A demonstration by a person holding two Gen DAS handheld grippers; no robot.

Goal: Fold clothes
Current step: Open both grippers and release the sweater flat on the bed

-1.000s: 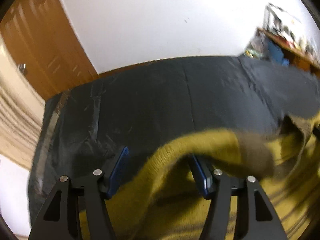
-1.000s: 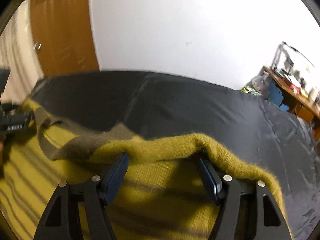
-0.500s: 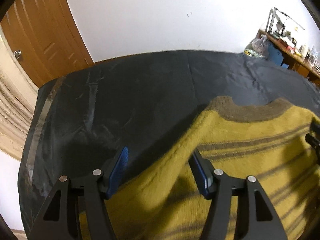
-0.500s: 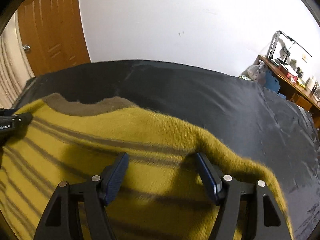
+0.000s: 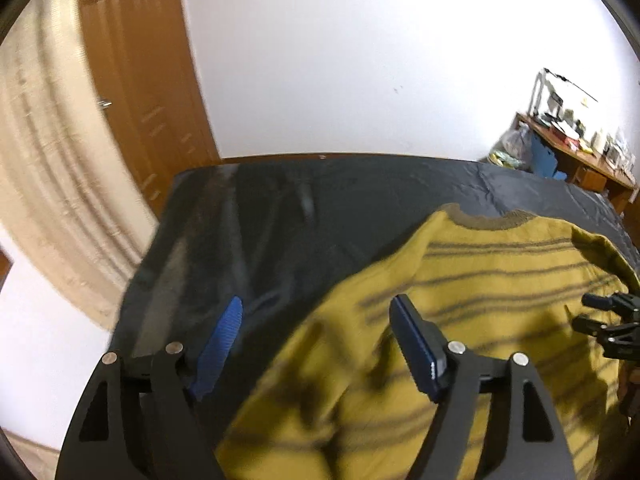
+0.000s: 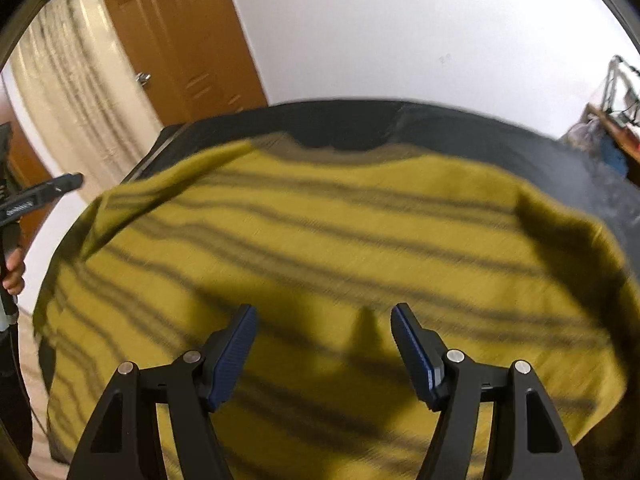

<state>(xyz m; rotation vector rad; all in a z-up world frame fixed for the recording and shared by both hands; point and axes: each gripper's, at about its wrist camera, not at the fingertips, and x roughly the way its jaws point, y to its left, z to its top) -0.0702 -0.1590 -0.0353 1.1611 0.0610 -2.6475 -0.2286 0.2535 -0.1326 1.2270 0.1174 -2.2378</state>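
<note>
- Currently the mustard-yellow sweater with dark stripes lies spread flat on the black-covered table, its brown collar toward the far edge by the white wall.
- Left hand-held gripper: jaws have just been opening and stand wide apart; the blue pads press on nothing, so the grip is released. The sweater's left edge lies below and between the fingers, apart from them.
- Right hand-held gripper: jaws spread, nothing pinched; it hangs over the sweater's lower middle and casts a shadow on the knit.
- Both views are blurred.
- A wooden door and a pale curtain stand at the left; a cluttered desk stands at the far right.
</note>
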